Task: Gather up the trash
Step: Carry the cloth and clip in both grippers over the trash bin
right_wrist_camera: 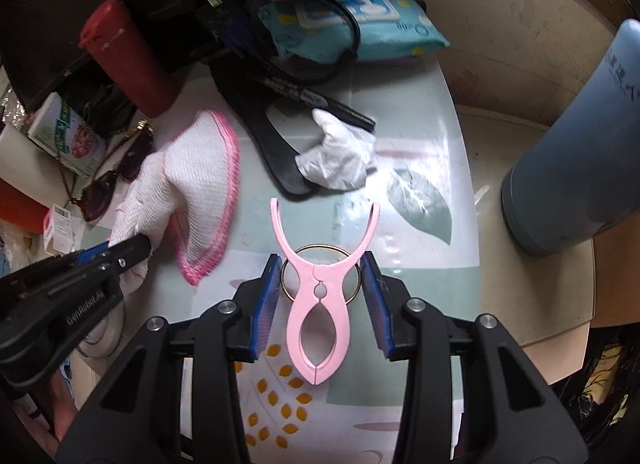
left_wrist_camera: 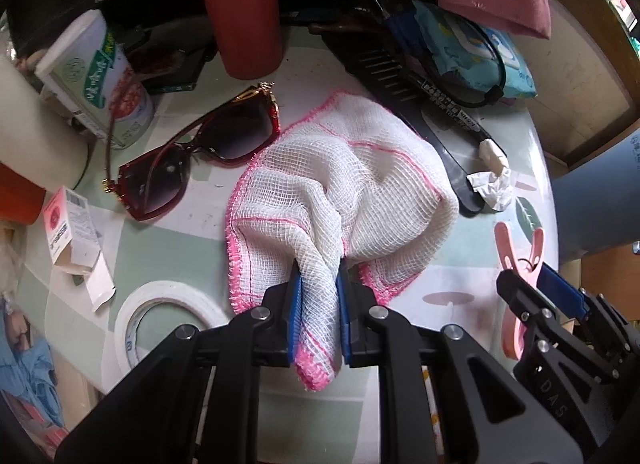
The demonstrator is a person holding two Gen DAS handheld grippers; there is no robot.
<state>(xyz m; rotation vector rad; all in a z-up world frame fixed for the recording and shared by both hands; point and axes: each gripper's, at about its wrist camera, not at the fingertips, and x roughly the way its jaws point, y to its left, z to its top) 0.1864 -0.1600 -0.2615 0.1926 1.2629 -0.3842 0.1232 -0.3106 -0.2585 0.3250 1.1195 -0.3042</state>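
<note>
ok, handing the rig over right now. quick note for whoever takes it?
Left gripper: jaws shut on the white cloth, which lies on the table.
Right gripper: jaws open, either side of the pink clip, no contact visible.
Crumpled tissue lies on the table against the black shoehorn, untouched.
Blue bin stands off the table's right edge.
Done: nothing visibly binned. Left: tissue, probably first.

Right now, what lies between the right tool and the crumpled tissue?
In the right wrist view, the pink clip sits between the right tool's open fingers; beyond it, only bare table reaches the crumpled tissue.
</note>
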